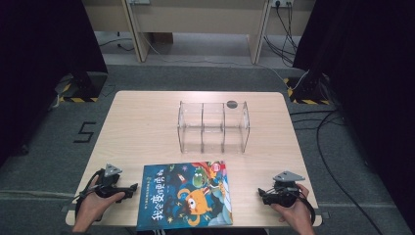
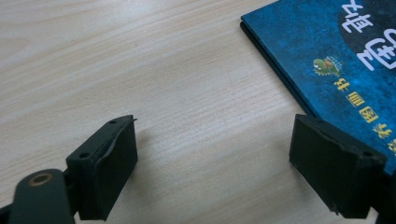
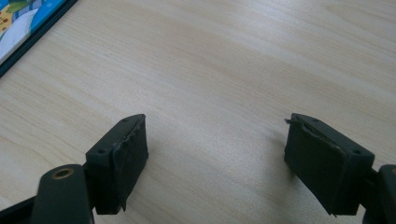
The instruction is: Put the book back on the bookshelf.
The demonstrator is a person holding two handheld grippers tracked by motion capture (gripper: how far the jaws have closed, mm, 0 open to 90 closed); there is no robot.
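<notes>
A blue picture book (image 1: pixel 185 195) with an orange cartoon creature on its cover lies flat at the front middle of the wooden table (image 1: pixel 147 127). Behind it stands a clear acrylic organiser (image 1: pixel 213 127) with three compartments. My left gripper (image 1: pixel 131 189) rests on the table just left of the book, open, nothing between its jaws. In the left gripper view the book's corner (image 2: pixel 336 51) lies at the upper right, beside that gripper (image 2: pixel 212 161). My right gripper (image 1: pixel 261 194) rests to the right of the book, open and empty; the right gripper view shows it (image 3: pixel 215 158) over bare wood.
A dark round mark (image 1: pixel 232 104) sits on the table behind the organiser. Black curtains hang at both sides, cables (image 1: pixel 337 127) run over the floor at right, and a "5" mark (image 1: pixel 84 132) is on the floor at left.
</notes>
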